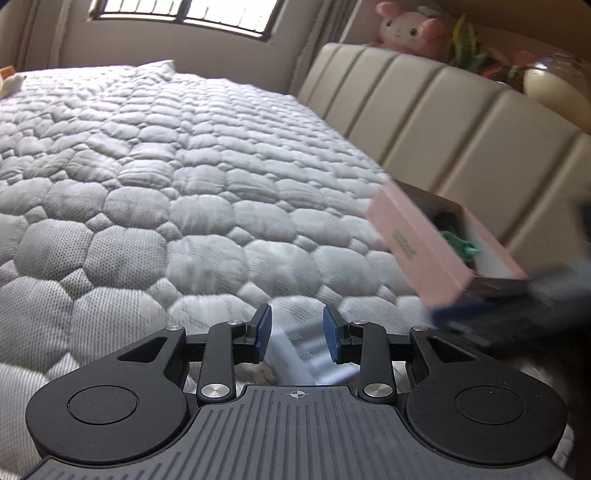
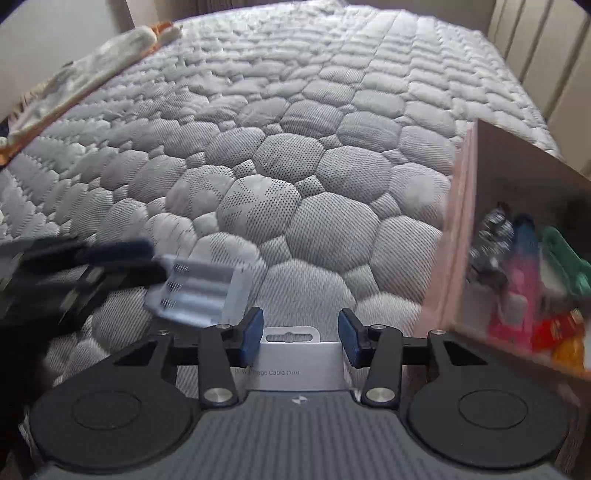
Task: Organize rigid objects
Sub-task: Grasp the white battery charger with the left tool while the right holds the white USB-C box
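Clearly legible between right tongs (image 2: pixel 300 334): white cable box (image 2: pixel 301 363), "Cable (1 m)", clamped. Left tongs (image 1: pixel 297 334): clamped on pale battery pack (image 1: pixel 314 354). Right of both: pink box (image 1: pixel 439 247); its contents visible only right-side.

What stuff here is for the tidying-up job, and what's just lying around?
For the job: pink box, white cable box, clear pack.
Just lying about: plush bunny, white cloth, headboard.
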Demonstrator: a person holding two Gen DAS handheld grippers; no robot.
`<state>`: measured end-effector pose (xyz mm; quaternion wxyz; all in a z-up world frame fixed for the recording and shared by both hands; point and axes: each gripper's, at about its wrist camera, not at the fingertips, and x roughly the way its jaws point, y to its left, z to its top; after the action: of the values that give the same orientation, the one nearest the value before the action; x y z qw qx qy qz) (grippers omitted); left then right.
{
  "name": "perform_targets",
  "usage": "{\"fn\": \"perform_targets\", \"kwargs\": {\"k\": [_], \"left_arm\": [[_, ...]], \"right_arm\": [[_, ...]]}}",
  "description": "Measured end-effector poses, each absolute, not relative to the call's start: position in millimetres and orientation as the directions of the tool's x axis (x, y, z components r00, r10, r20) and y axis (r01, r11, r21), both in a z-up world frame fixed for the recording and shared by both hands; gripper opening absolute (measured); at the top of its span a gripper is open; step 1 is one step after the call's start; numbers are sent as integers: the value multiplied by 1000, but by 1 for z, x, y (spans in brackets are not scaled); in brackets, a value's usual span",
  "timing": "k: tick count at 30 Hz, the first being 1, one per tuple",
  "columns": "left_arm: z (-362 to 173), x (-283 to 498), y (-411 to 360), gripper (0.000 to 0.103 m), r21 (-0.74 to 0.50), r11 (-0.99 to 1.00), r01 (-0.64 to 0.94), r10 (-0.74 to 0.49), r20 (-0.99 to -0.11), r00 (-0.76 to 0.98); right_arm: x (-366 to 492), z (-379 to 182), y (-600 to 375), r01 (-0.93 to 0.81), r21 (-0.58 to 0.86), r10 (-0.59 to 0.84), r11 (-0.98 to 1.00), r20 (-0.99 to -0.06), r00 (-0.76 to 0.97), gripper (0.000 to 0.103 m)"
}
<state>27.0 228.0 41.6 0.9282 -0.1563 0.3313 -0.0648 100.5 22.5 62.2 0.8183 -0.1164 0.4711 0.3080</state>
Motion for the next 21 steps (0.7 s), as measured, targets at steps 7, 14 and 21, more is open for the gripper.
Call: {"fn": "perform_targets", "kwargs": {"k": [7,14,21], "left_arm": [[28,37,234,34,-419,908,3,-297,-638,710],[36,7,203,35,-348,934,77,-305,-671,676],[56,-4,154,35,-56,990,127,-131,-678,723]], "right_arm": [[48,65,-41,-582,122,462,804,-745,482,83],[36,44,-27,-680,176,569,712,-712,412,84],[22,39,-41,-648,119,523,752,-705,478,69]]}}
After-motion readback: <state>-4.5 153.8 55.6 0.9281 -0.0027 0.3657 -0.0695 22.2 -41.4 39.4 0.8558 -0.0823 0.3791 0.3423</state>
